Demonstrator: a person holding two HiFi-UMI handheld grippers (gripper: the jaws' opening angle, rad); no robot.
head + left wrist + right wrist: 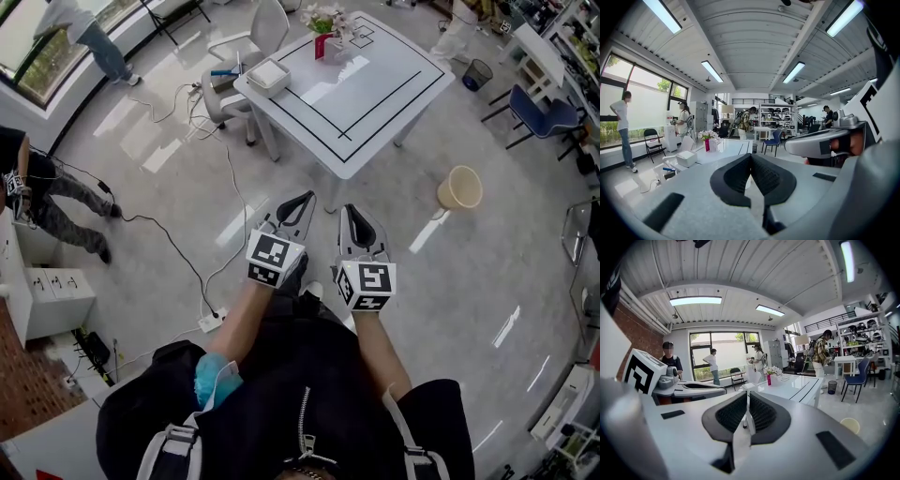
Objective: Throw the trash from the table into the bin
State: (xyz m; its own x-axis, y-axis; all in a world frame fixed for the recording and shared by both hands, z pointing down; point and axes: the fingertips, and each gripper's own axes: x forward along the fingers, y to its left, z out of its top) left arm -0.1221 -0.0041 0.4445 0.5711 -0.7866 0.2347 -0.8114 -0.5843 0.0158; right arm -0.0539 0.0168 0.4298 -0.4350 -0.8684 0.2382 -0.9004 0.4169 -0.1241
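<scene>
The white table [361,94] stands ahead of me, with black lines marked on its top. A white box [269,75] lies at its left corner and a pink vase of flowers [324,42] at its far edge. On the floor to the table's right sits a beige bin [459,187]. My left gripper [298,208] and right gripper [354,217] are side by side, short of the table, both shut with nothing in them. The left gripper view shows the box [686,158] and the table [726,149] past the closed jaws. The beige bin [853,425] appears low right in the right gripper view.
A white chair [246,42] stands left of the table and a blue chair [544,117] at the far right. A dark mesh bin [477,73] sits beyond the table. Cables and a power strip [210,322] lie on the floor at left. People stand by the windows.
</scene>
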